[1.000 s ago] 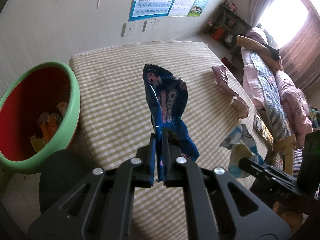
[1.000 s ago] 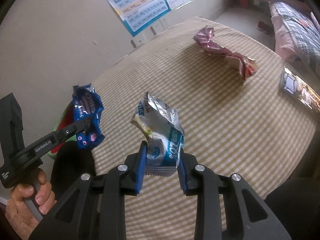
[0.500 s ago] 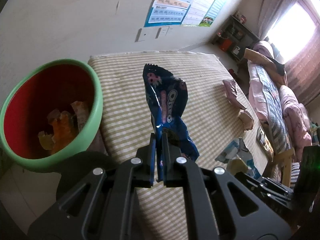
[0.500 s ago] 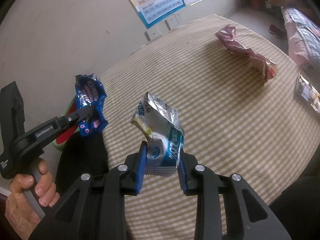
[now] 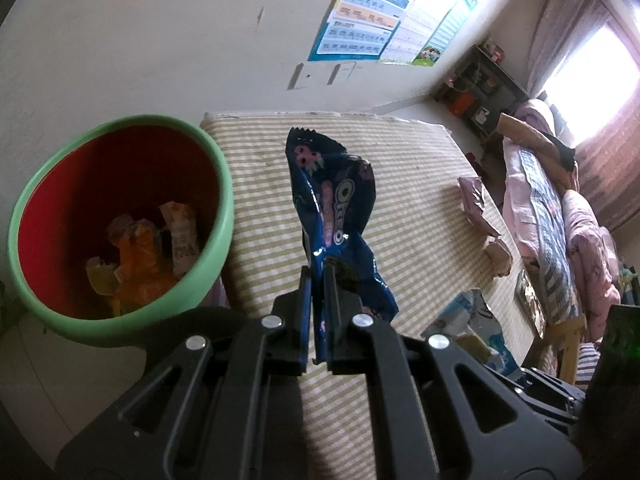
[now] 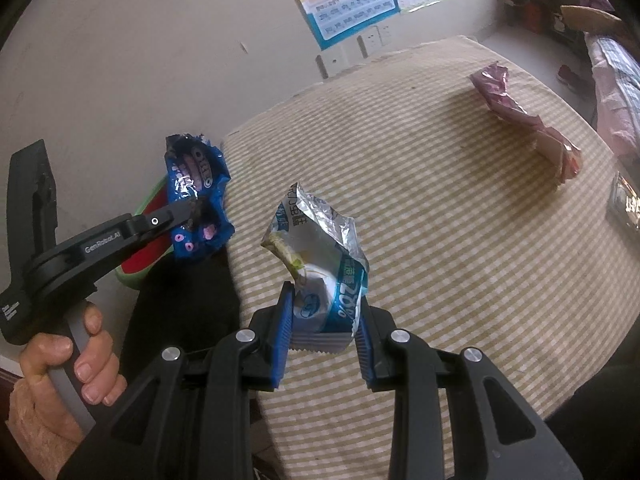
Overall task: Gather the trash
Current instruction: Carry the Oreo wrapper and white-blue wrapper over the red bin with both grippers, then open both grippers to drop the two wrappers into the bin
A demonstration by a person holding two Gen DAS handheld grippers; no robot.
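Observation:
My left gripper (image 5: pixel 318 280) is shut on a blue Oreo wrapper (image 5: pixel 336 216), which stands up from the jaws over the table's left end. Just left of it sits a green-rimmed red bin (image 5: pixel 216 200) with several wrappers inside. In the right wrist view my right gripper (image 6: pixel 324 312) is shut on a silver and blue wrapper (image 6: pixel 320 248), held above the checked tablecloth (image 6: pixel 440 208). That view also shows the left gripper (image 6: pixel 192 208) with the Oreo wrapper (image 6: pixel 196 184) over the bin's rim (image 6: pixel 144 204), and a hand (image 6: pixel 68 364) on its handle.
A pink wrapper (image 6: pixel 520 116) lies far right on the table, also in the left wrist view as a pink wrapper (image 5: pixel 476 208). A shiny packet (image 6: pixel 624 204) rests at the right edge. A bed (image 5: pixel 560 220) stands beyond the table. Wall posters (image 5: pixel 380 32) hang behind.
Both grippers have moved left toward the bin with their wrappers. The bin now fills more of the left wrist view and its contents show.

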